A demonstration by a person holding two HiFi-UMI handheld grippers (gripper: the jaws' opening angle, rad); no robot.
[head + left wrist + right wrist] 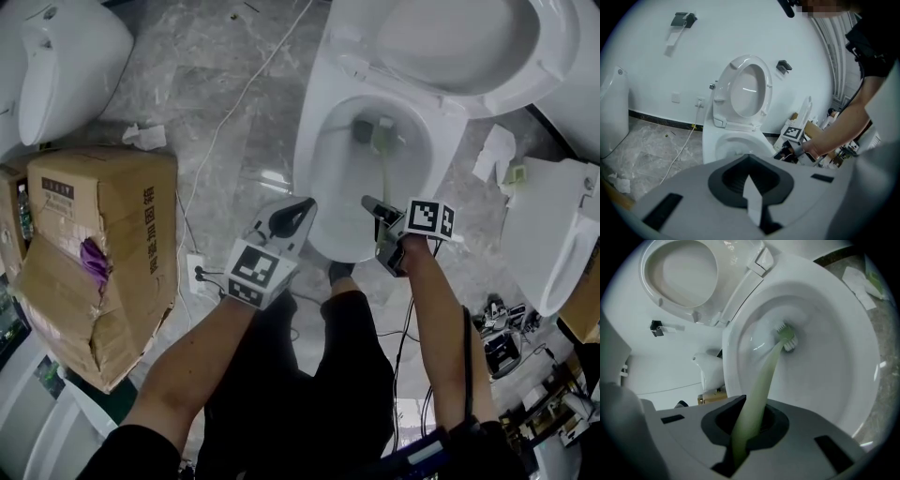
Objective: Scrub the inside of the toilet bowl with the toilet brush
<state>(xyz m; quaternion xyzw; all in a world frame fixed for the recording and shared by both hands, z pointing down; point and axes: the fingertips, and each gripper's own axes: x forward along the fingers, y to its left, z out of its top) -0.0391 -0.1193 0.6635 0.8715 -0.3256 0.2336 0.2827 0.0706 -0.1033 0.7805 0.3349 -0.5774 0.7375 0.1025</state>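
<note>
Right gripper [746,430]: pinching toilet brush [765,380], bristles inside toilet bowl [834,380]; scrubbing seemingly mid-course, unfinished. Left gripper [752,197]: pressed together, empty.

The worktop [216,80] is a glossy grey marbled stone floor. A white ceramic toilet with its seat raised [311,173] stands on it against the wall. To its left sits a battered brown cardboard box [103,234], with a crumpled white tissue [143,137] just beyond the box. A thin white cable [680,153] trails across the bare stone between box and toilet. A small white socket block [196,273] with dark leads lies just beside the box. A second white ceramic fixture [56,56] stands at the far left. Right of the toilet lie a white paper sheet [494,150] and a small pale green piece [516,173], near another white ceramic fixture [553,234]. A black shoe [340,272] is planted at the toilet's foot.
</note>
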